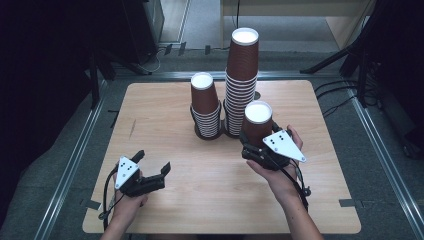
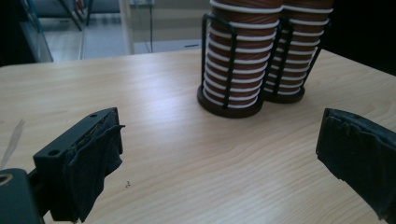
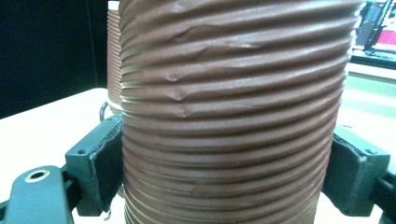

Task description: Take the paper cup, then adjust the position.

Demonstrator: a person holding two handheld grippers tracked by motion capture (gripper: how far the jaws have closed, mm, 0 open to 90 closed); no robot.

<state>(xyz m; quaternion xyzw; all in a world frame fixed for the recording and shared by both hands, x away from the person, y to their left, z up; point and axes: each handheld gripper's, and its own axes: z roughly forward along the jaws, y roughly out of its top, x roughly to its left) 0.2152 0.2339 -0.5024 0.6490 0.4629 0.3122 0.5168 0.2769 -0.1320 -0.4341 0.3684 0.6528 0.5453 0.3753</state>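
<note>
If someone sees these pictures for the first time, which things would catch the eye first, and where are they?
First comes the tall stack of brown paper cups at the back middle of the wooden table, with a shorter stack beside it on its left, each in a black wire holder. Next is the single brown ribbed cup, gripped by the right tool just in front of the tall stack. The left tool is near the front left with its jaws open and nothing between them.
</note>
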